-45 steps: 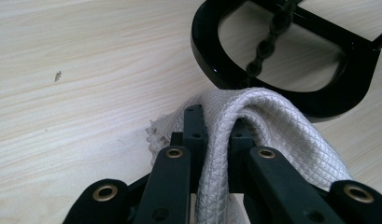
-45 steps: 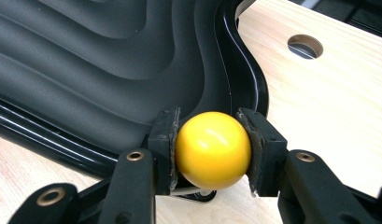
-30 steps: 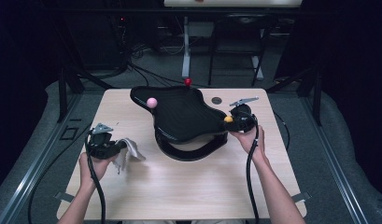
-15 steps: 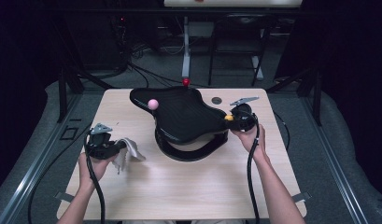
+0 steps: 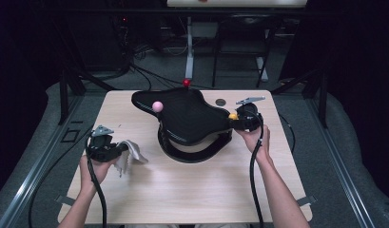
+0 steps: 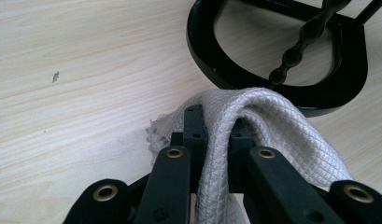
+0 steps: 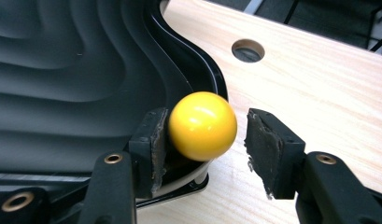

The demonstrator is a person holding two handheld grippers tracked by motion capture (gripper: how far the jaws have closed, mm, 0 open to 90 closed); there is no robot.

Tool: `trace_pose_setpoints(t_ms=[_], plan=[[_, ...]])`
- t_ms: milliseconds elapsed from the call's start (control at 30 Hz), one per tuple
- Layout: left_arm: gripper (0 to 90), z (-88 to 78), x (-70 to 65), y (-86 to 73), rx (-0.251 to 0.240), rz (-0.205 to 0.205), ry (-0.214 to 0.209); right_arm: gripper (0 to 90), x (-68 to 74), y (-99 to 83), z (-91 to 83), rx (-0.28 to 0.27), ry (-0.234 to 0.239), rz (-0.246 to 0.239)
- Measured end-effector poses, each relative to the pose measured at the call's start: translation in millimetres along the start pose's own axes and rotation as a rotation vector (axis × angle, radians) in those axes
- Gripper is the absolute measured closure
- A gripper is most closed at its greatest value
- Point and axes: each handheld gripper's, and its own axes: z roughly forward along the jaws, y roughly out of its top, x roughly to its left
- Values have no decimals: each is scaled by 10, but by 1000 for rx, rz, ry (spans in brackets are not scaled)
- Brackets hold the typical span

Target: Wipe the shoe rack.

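Observation:
A black wavy tray (image 5: 192,118) stands on a black ring base (image 6: 226,70) at the table's middle. A pink ball (image 5: 157,106) and a red ball (image 5: 186,83) sit at its far rim. At its right tip rests a yellow ball (image 7: 202,126). My right gripper (image 7: 207,135) has that ball between its jaws. One pad touches it and the other stands apart, and the jaws have just been opening. My left gripper (image 6: 216,121) is shut on a grey quilted cloth (image 6: 272,121), low over the table left of the base (image 5: 130,154).
A round hole (image 7: 247,50) lies in the wooden table (image 5: 182,190) just beyond the yellow ball. Cables trail from both grippers toward the near edge. Dark frames and cables stand on the floor behind the table.

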Motion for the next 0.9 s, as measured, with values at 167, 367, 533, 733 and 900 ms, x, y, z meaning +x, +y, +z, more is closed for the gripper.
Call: trace_pose_setpoints(t_ms=[167, 367, 533, 733, 900], plan=[[827, -6, -26, 4, -2, 6, 0, 588, 66, -18, -63, -5, -34, 2], [827, -8, -14, 1, 3, 6, 3, 594, 23, -20, -27, -27, -19, 1], [827, -1, -19, -4, 5, 9, 2, 594, -24, 17, 18, -21, -18, 1], [827, 22, -51, 2, 10, 18, -4, 593, -71, 70, 101, -36, -24, 7], [827, 23, -53, -2, 11, 18, -3, 591, -98, 128, 167, -34, -47, 11]])
